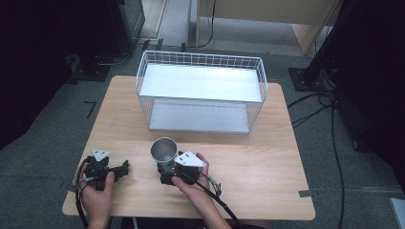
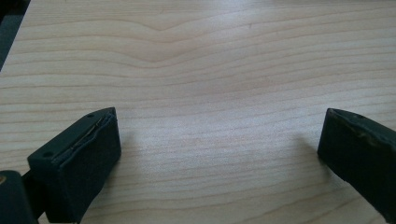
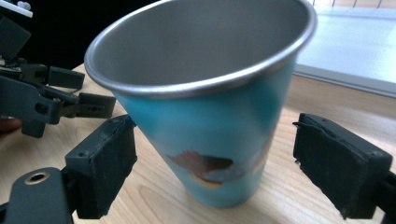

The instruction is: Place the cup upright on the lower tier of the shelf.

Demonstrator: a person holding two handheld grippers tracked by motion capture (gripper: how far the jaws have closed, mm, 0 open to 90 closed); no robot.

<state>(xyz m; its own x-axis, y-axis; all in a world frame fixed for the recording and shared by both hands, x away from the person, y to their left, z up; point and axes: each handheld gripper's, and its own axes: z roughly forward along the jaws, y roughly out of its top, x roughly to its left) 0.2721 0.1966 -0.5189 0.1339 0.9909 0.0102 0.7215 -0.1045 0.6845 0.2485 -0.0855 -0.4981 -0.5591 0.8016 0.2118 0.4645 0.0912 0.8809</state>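
A metal cup (image 1: 164, 150) with a turquoise outside and a printed picture (image 3: 201, 121) stands upright on the wooden table (image 1: 267, 157), near its front middle. My right gripper (image 1: 165, 170) (image 3: 215, 172) is open, its jaws on either side of the cup's lower half. The left pad (image 3: 105, 163) is close to the cup wall and the right pad (image 3: 336, 163) stands clear of it. My left gripper (image 1: 124, 169) (image 2: 219, 154) rests low at the front left with its jaws wide open over bare wood. It also appears beyond the cup in the right gripper view (image 3: 46, 98).
A white wire basket shelf (image 1: 200, 90) with two levels stands at the back middle of the table. Cables (image 1: 334, 143) run across the grey floor to the right. Dark equipment stands (image 1: 310, 71) rise beyond the table's far corners.
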